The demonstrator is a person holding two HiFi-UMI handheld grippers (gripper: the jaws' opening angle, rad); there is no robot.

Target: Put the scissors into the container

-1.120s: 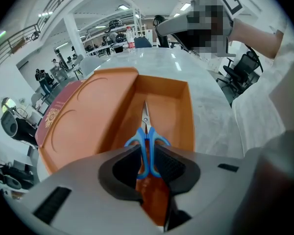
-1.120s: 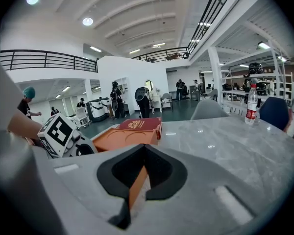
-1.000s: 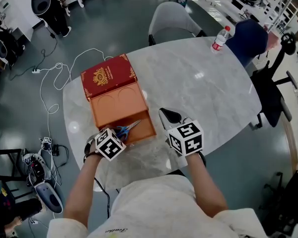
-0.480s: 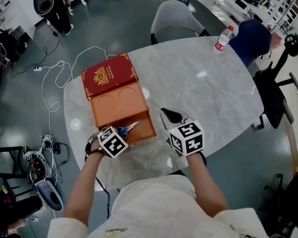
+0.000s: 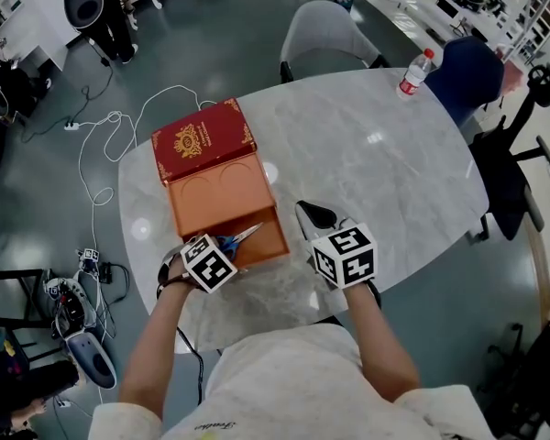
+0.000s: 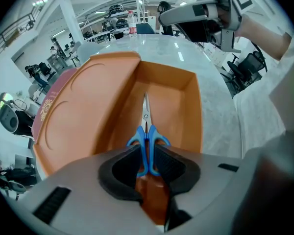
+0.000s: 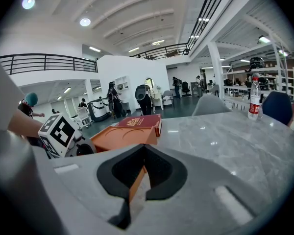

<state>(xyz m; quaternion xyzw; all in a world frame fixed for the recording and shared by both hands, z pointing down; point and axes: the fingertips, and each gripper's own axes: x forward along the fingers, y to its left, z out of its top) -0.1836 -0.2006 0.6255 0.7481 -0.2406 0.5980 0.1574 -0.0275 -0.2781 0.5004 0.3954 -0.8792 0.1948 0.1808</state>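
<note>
The open container (image 5: 222, 195) is an orange box with a red lid (image 5: 202, 141) folded back, standing at the table's left. My left gripper (image 5: 224, 247) is at the box's near wall, shut on the blue handles of the scissors (image 5: 240, 236). In the left gripper view the scissors (image 6: 147, 136) point forward with their blades over the deep orange compartment (image 6: 179, 97), and the left gripper (image 6: 148, 161) clamps the handles. My right gripper (image 5: 313, 216) rests just right of the box, shut with nothing in it. The right gripper (image 7: 143, 173) faces the box corner (image 7: 137, 133).
A water bottle (image 5: 411, 71) stands at the far right edge of the marble table (image 5: 376, 163). A grey chair (image 5: 325, 35) and a dark blue chair (image 5: 467, 71) stand behind the table. White cables (image 5: 110, 136) lie on the floor to the left.
</note>
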